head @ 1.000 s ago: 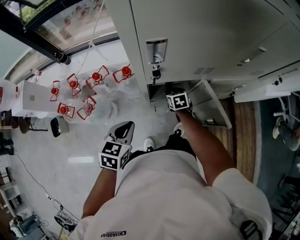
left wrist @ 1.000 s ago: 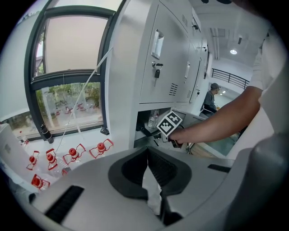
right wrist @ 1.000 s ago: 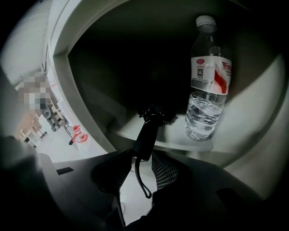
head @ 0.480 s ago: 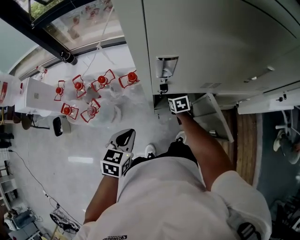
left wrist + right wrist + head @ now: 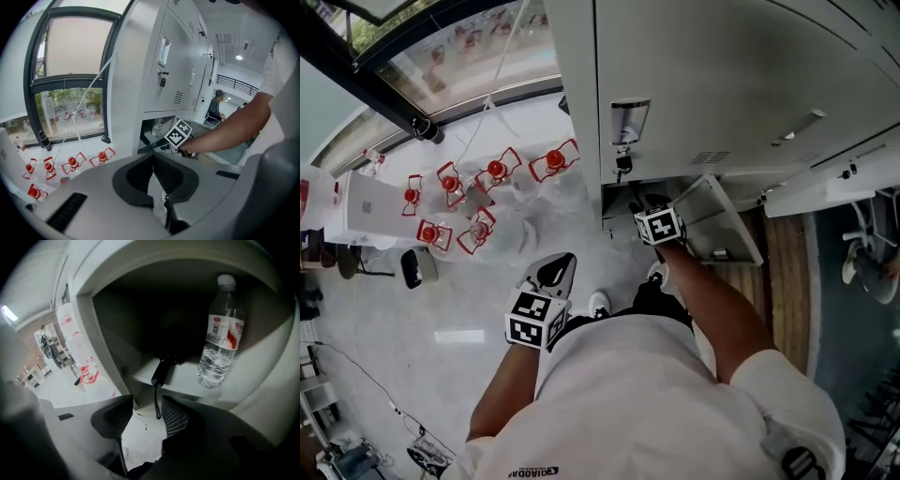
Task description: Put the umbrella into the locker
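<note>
The black umbrella lies on the shelf of the open locker, handle end poking over the shelf's front edge and its thin strap hanging down. My right gripper sits just in front of it; its jaws have just been opening and stand apart, with the strap's end dangling near the right pad and nothing pressed. In the head view the right gripper reaches into the locker mouth. My left gripper is held at my waist, pads together, empty, seen as the left gripper over the floor.
A clear water bottle with a red-and-white label stands on the same shelf, right of the umbrella. The locker door hangs open to the right. A key sits in the locker above. Packs of red-capped bottles lie on the floor at the left.
The right gripper has drawn back a little from the locker opening toward me. The left gripper has stayed put.
</note>
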The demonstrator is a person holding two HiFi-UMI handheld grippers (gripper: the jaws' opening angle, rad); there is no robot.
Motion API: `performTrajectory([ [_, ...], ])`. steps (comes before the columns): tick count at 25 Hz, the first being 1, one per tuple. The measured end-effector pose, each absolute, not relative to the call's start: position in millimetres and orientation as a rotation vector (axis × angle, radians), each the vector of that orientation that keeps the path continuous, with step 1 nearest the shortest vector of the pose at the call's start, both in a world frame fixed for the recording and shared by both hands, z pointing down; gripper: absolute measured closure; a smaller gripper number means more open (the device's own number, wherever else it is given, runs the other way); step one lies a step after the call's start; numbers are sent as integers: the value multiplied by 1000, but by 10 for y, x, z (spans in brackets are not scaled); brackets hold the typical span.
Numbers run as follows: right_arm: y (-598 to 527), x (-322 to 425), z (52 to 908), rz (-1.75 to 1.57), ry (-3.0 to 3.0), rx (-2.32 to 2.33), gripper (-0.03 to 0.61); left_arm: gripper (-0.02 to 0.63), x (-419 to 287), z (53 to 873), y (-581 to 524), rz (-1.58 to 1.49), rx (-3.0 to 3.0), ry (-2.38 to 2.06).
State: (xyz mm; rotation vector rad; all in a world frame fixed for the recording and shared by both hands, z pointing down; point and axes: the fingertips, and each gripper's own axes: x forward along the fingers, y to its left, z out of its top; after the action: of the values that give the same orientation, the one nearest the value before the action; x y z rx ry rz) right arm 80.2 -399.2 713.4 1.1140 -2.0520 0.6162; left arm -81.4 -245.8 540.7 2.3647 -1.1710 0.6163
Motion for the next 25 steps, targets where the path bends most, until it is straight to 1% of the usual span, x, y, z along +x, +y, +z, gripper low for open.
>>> performTrajectory([
  [3,-3617,774,6901,614,-2096,1111,372,598,-758,5348,-2378,606,2410,-1126],
  [5,-3359,756,6667,645,-2138,1147,393,598,-752,5301,-2307,603,2436,-1098],
  [7,-3118,709,6406,695,-2199,1192,442,598,-767,5246,-2223,600,2460,-1076],
  [9,-2911,695,6128,732,-2262,1238,511,598,-745,5183,-2146,586,2489,-1045],
  [10,-2811,698,6000,753,-2291,1256,522,598,-723,5151,-2105,577,2502,-1027],
  [14,-2449,670,5629,799,-2379,1237,535,598,-632,5006,-1970,542,2550,-986],
  [19,-2107,652,5312,671,-2432,1133,537,598,-530,4797,-1855,482,2582,-1025],
  [25,-1784,751,5032,697,-2524,1018,538,598,-312,4662,-1632,433,2556,-1129],
])
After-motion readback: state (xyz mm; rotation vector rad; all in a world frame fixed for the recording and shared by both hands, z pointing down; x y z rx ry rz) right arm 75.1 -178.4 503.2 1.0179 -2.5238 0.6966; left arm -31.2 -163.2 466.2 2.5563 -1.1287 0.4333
